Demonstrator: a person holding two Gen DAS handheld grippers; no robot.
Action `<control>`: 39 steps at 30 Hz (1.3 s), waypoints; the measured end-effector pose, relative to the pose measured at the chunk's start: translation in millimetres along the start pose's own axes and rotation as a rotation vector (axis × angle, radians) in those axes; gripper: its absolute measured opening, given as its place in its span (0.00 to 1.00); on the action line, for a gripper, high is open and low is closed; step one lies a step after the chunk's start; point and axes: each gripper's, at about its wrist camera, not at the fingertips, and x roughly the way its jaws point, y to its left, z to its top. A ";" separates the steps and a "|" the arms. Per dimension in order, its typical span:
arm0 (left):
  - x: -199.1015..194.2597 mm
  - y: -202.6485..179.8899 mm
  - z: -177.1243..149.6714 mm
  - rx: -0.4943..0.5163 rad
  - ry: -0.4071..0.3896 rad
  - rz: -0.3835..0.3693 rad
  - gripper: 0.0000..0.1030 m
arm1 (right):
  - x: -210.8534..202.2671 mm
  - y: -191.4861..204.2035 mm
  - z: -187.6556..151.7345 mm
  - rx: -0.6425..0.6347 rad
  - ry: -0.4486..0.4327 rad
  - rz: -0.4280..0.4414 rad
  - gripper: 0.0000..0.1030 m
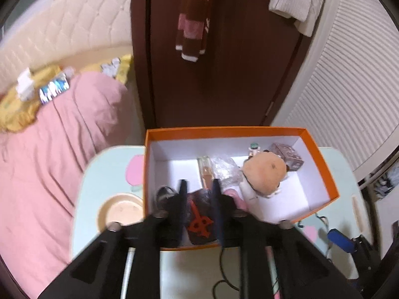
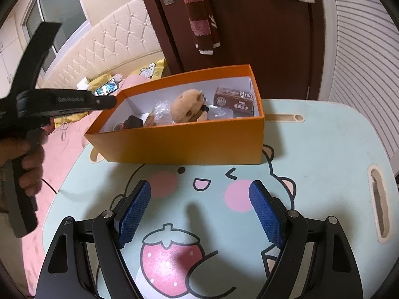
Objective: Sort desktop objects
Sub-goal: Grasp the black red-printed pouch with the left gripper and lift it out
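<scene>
A: What do the left tongs [image 1: 199, 189] have?

B: A dark, rounded thing with a red-orange emblem [image 1: 199, 220] on its face, shaped rather like a dagger with two holes. It sits between the two black fingers, down inside the near end of the orange box [image 1: 321, 159]. The fingers are drawn narrow against its sides. I cannot tell what the thing is; that part is blurred.

A: And the rest of the box?

B: White inside, orange outside, open on top. A tan plush toy [image 1: 264, 172] lies near the middle with crinkled clear plastic wrap [image 1: 224, 168] just left of it. A small brown carton [image 2: 234, 101] with printed labels stands in the far right corner. A black rounded object [image 1: 164, 193] lies beside the left finger.

A: Where does the box stand?

B: On a pale mint desk [image 2: 324, 149] printed with a winking cartoon face, pink cheeks and a strawberry. A cream round dish [image 1: 122, 209] sits on the desk just left of the box.

A: The right tongs [image 2: 200, 208]?

B: Spread wide, blue textured pads [image 2: 136, 209] facing each other with nothing between, above the desk's cartoon face, near side of the box.

A: Beyond the desk?

B: A pink bedspread [image 1: 62, 149], a dark brown door [image 1: 237, 74] with a striped scarf [image 1: 193, 17] hanging on it.
</scene>
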 end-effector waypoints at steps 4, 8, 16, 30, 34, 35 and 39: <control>8.9 1.7 5.8 -0.007 0.039 -0.010 0.21 | -4.9 1.3 3.5 -0.007 -0.012 -0.009 0.79; 22.2 -5.1 7.3 0.019 0.112 0.006 0.22 | -2.1 0.8 4.5 -0.004 -0.002 0.000 0.79; 48.7 -18.9 10.2 0.072 0.256 0.037 0.56 | 8.1 -4.2 0.5 0.035 0.019 0.025 0.79; 64.6 -24.4 18.8 0.199 0.393 0.024 0.32 | 10.2 -15.5 -2.2 0.097 0.022 0.060 0.79; 59.9 -17.3 19.2 0.180 0.358 0.018 0.30 | 7.5 -17.1 -2.0 0.108 0.012 0.056 0.79; 58.4 -14.7 20.0 0.167 0.346 0.011 0.30 | 7.1 -17.5 -1.8 0.110 0.010 0.056 0.79; 42.6 -0.6 24.9 0.100 0.262 -0.004 0.29 | 5.0 -16.6 -1.0 0.103 0.006 0.055 0.79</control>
